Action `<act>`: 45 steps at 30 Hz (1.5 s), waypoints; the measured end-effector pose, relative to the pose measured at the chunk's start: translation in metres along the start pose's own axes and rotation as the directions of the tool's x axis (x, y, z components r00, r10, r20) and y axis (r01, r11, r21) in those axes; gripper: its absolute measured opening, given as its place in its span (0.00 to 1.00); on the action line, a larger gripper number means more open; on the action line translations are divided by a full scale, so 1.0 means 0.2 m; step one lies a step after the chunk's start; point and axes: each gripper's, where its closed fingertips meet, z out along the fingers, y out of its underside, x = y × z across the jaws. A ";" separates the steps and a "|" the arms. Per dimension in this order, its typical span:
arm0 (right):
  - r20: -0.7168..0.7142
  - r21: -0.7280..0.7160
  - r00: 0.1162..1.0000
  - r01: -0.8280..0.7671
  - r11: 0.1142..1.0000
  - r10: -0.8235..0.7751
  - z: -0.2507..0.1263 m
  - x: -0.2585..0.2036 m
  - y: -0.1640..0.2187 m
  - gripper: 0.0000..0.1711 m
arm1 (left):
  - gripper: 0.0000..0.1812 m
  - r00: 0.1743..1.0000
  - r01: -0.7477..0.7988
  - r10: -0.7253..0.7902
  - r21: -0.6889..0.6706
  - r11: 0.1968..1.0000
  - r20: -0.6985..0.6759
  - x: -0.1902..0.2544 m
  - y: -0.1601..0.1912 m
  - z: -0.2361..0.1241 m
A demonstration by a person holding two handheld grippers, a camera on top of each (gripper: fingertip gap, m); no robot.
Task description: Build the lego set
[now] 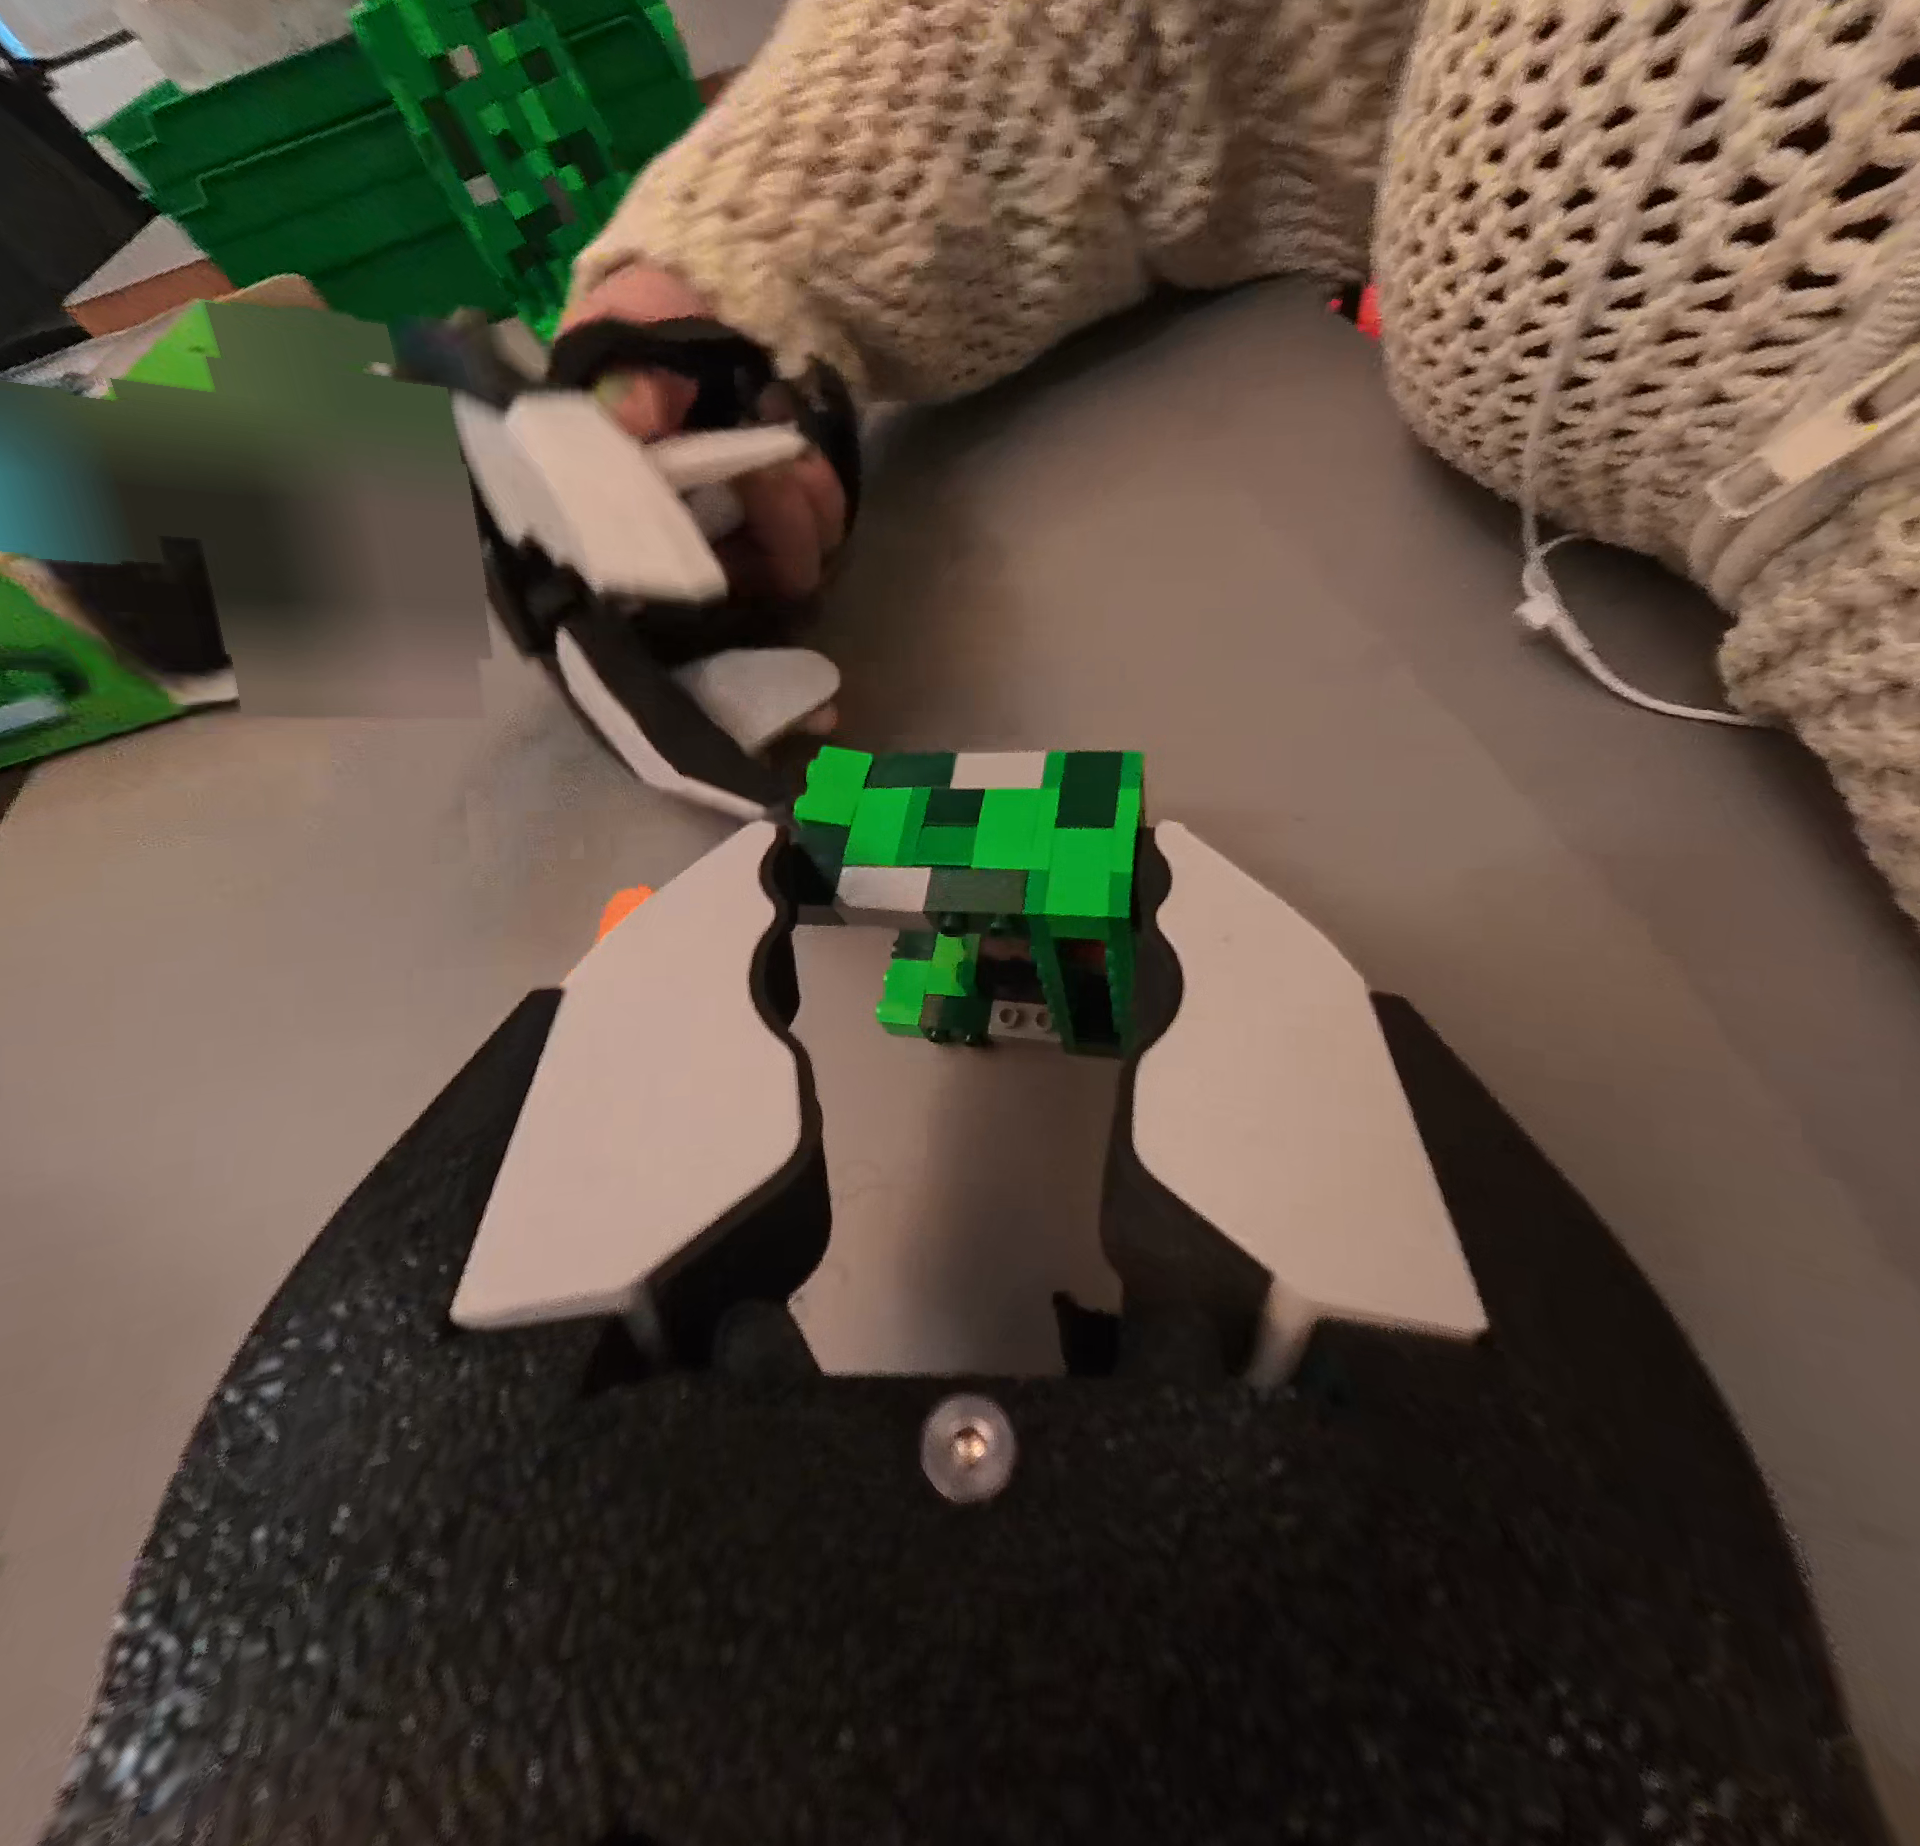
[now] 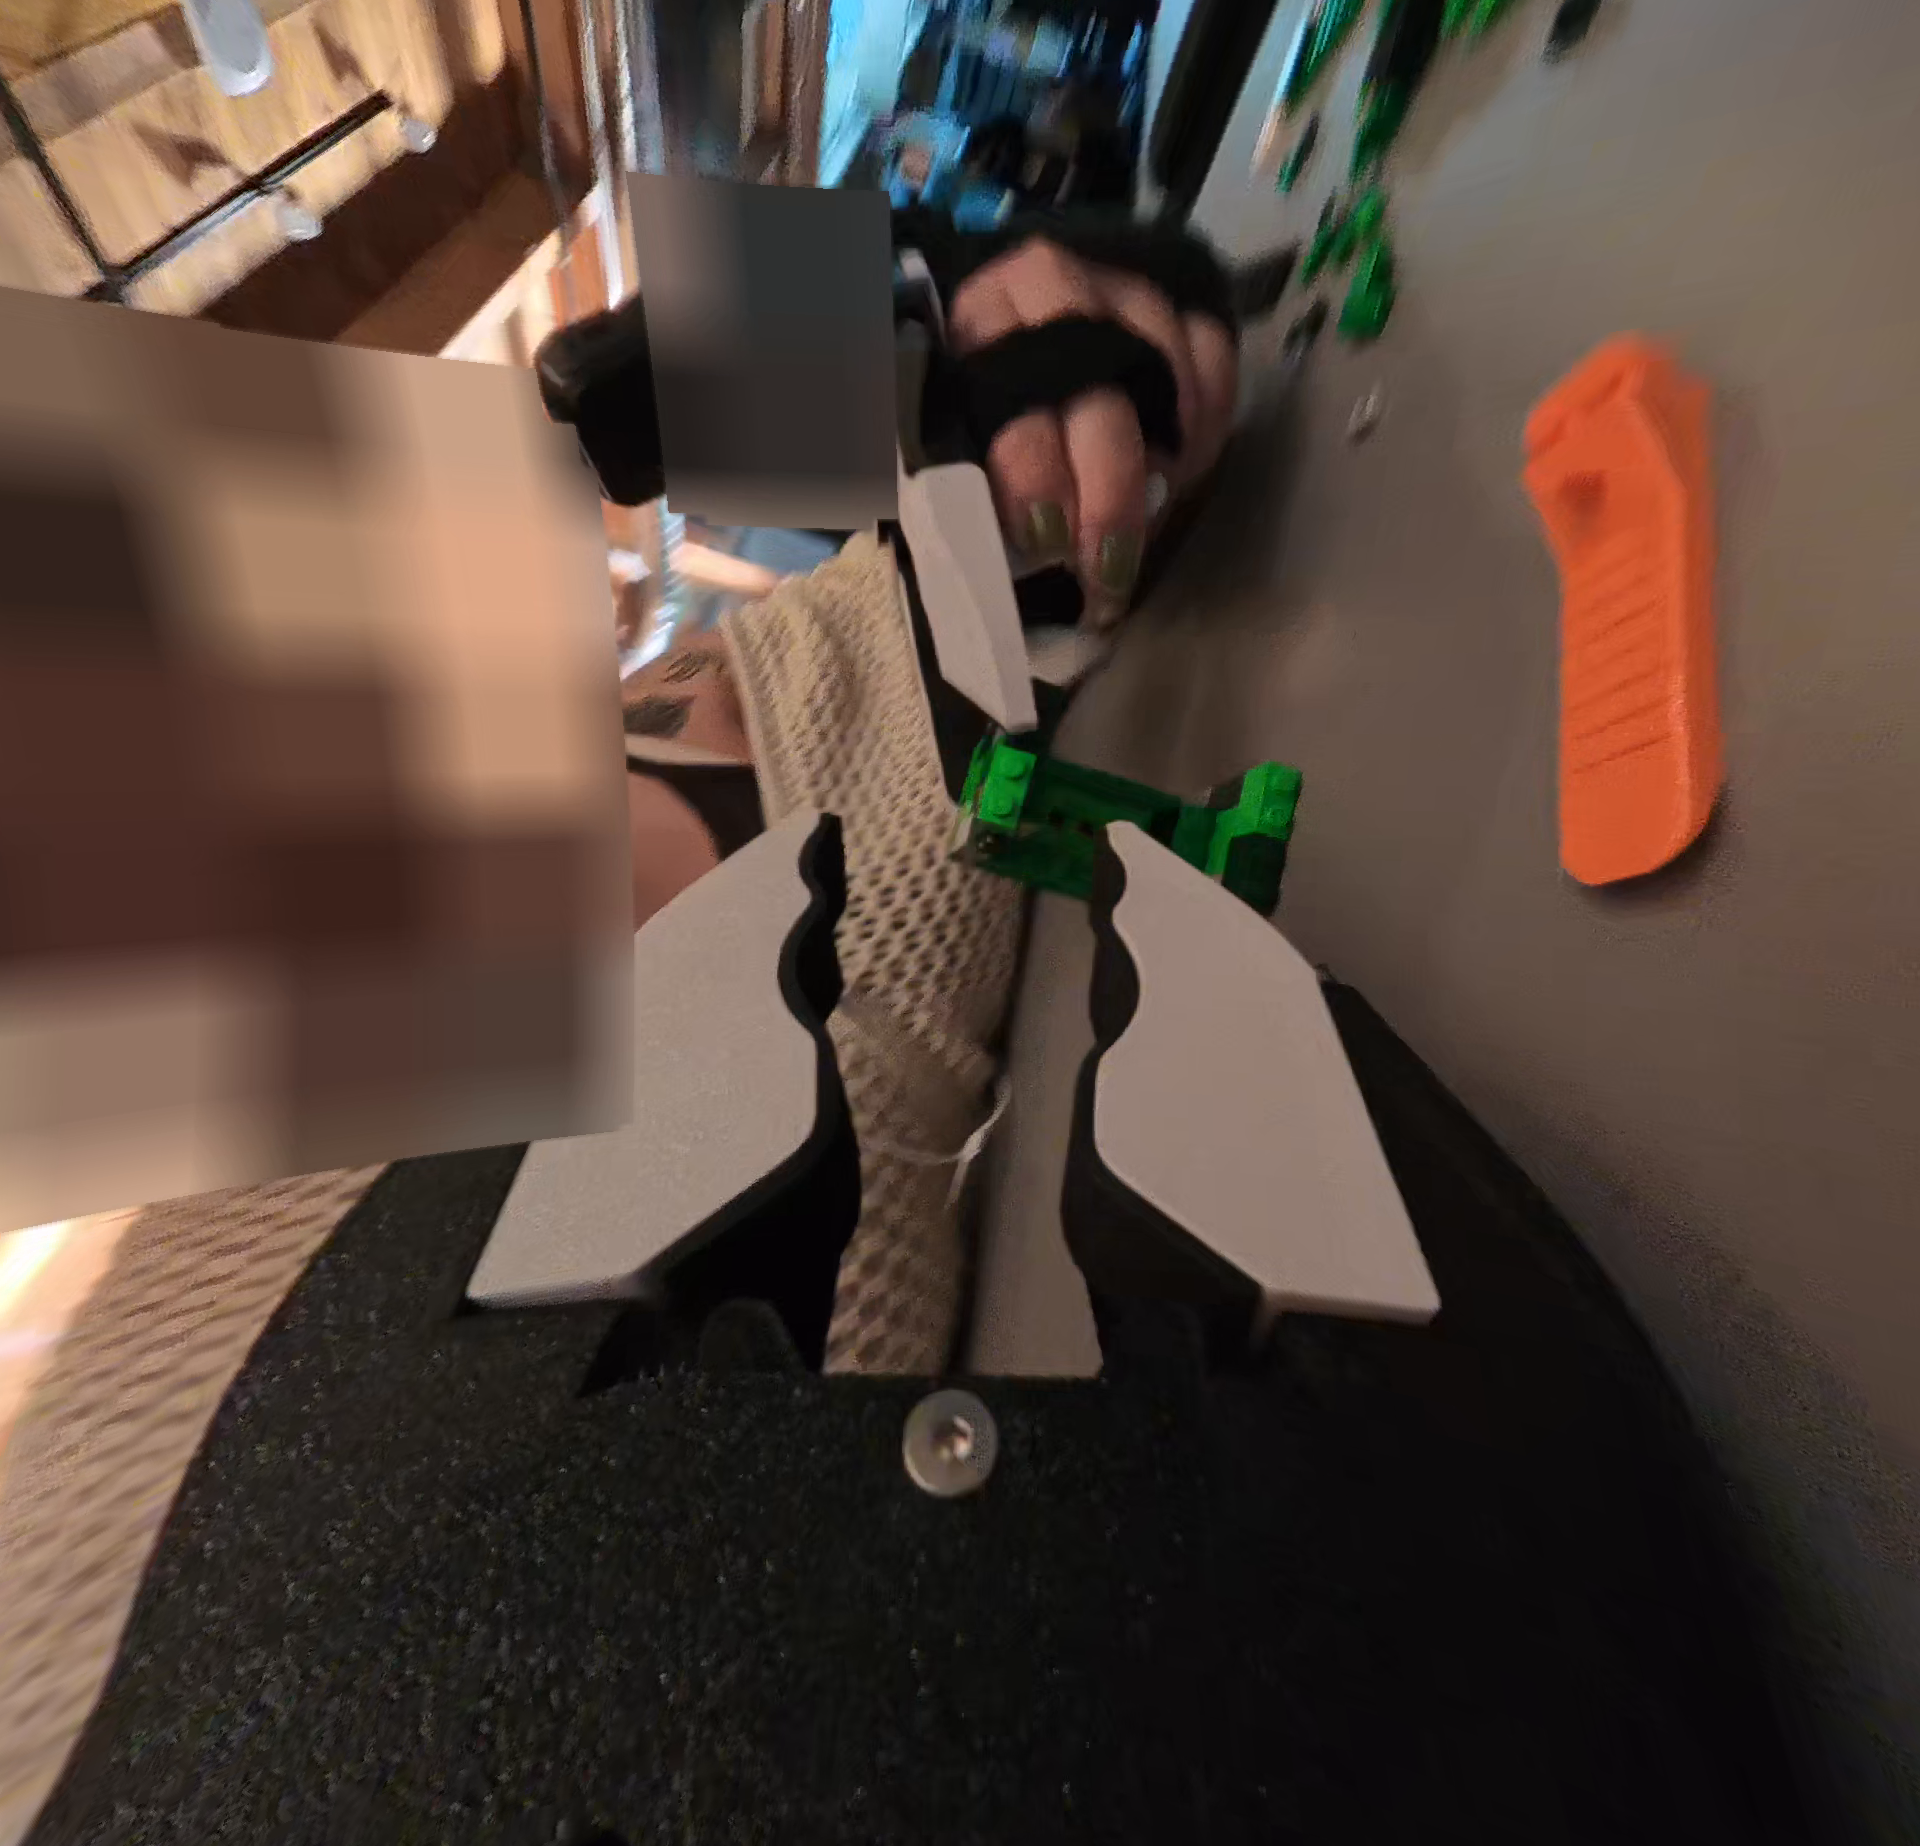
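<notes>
A small blocky lego assembly [image 1: 977,861] of light green, dark green and grey bricks sits between my left gripper's fingertips, low over the grey table [image 1: 1351,861]. My left gripper [image 1: 966,856] is shut on its two sides. The right gripper [image 1: 717,653] comes in from the upper left, its lower fingertip at the assembly's far left corner. In the right wrist view my right gripper [image 2: 966,840] is open with only a knit sweater behind the gap. Its right fingertip [image 2: 1127,861] touches the green assembly [image 2: 1226,820], which the left gripper [image 2: 977,612] holds from above.
A tall green pixel-pattern lego build [image 1: 499,103] and stacked green plates [image 1: 291,186] stand at the back left. An orange brick separator [image 2: 1621,612] lies on the table, with loose green pieces [image 2: 1361,269] beyond. A person's knit-sleeved arm [image 1: 1039,134] crosses behind.
</notes>
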 end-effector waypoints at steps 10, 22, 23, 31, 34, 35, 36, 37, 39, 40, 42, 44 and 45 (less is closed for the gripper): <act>-0.627 -0.307 0.259 0.784 0.539 -0.734 0.09 -0.02 0.05 0.50 | 0.34 0.986 0.044 -0.041 -0.015 0.999 0.164 -0.08 0.01 0.01; -0.580 -0.535 0.062 0.723 0.438 -0.812 0.18 0.11 0.05 0.49 | 0.34 0.986 0.049 -0.047 -0.009 0.999 0.162 -0.09 0.02 0.01; -0.581 -0.528 0.066 0.728 0.438 -0.811 0.18 0.11 0.05 0.46 | 0.34 0.986 0.049 -0.047 -0.008 0.999 0.161 -0.09 0.02 0.01; -0.583 -0.479 0.152 0.729 0.489 -0.798 0.17 0.12 0.05 0.40 | 0.34 0.987 0.042 -0.042 0.004 0.999 0.157 -0.09 0.02 0.01; -0.580 -0.479 0.139 0.739 0.474 -0.802 0.16 0.12 0.05 0.40 | 0.34 0.987 0.042 -0.043 0.007 0.999 0.155 -0.09 0.02 0.01; -0.580 -0.488 0.126 0.737 0.467 -0.805 0.16 0.12 0.05 0.40 | 0.34 0.987 0.043 -0.043 0.003 0.999 0.155 -0.09 0.02 0.01; -0.578 -0.500 0.111 0.735 0.458 -0.809 0.16 0.12 0.05 0.40 | 0.34 0.987 0.040 -0.040 -0.001 0.999 0.155 -0.09 0.02 0.01; -0.575 -0.513 0.095 0.732 0.449 -0.812 0.16 0.11 0.05 0.40 | 0.34 0.987 0.035 -0.034 -0.004 0.999 0.156 -0.09 0.02 0.01; -0.570 -0.531 0.065 0.732 0.427 -0.819 0.16 0.11 0.05 0.40 | 0.34 0.987 0.025 -0.023 -0.009 1.000 0.158 -0.08 0.02 0.01; -0.568 -0.535 0.055 0.734 0.419 -0.822 0.16 0.11 0.05 0.40 | 0.34 0.987 0.021 -0.019 -0.011 1.000 0.158 -0.08 0.02 0.01; -0.563 -0.540 0.034 0.742 0.398 -0.826 0.16 0.11 0.05 0.39 | 0.34 0.988 0.019 -0.017 -0.011 1.000 0.155 -0.08 0.02 0.01; -0.560 -0.546 0.008 0.748 0.377 -0.828 0.15 0.11 0.05 0.38 | 0.34 0.987 0.029 -0.027 -0.009 1.000 0.155 -0.08 0.02 0.01; -0.559 -0.547 -0.003 0.753 0.366 -0.829 0.15 0.11 0.05 0.38 | 0.34 0.987 0.036 -0.034 -0.008 0.999 0.154 -0.09 0.02 0.01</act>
